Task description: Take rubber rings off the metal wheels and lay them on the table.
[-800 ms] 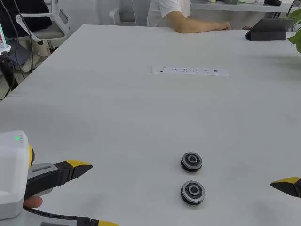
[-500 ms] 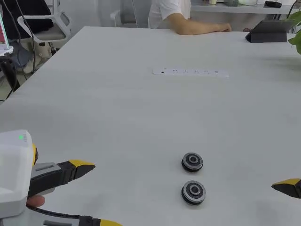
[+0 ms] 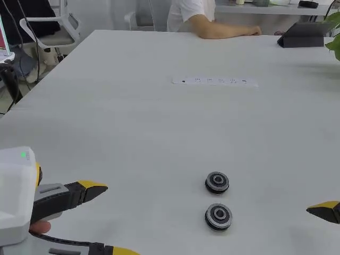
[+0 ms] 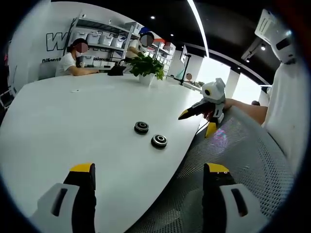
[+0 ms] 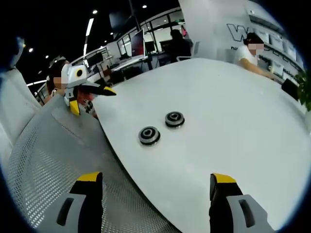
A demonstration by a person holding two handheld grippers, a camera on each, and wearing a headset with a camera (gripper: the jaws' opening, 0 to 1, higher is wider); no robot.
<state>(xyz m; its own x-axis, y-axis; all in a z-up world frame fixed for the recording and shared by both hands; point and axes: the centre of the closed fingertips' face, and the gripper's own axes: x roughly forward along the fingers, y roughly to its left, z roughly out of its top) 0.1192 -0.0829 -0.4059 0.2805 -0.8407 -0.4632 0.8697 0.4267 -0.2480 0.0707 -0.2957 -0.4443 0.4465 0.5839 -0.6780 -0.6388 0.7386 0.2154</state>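
Note:
Two small metal wheels with black rubber rings lie side by side on the white table (image 3: 159,122): the far wheel (image 3: 217,182) (image 4: 141,127) (image 5: 174,119) and the near wheel (image 3: 218,217) (image 4: 159,141) (image 5: 149,135). My left gripper (image 3: 109,219) (image 4: 149,169) (image 5: 92,99) is open at the table's near left, well left of the wheels. At the near right my right gripper (image 3: 324,208) (image 5: 156,177) (image 4: 197,124) is open too, with one yellow tip visible in the head view. Neither gripper touches a wheel.
A white power strip (image 3: 215,81) lies across the table's middle. A person (image 3: 202,16) sits at the far end, beside a black object (image 3: 303,34) and a potted plant (image 4: 143,65). An office chair (image 3: 48,29) stands at the far left.
The head camera has shifted slightly. The grippers and both wheels have stayed where they were.

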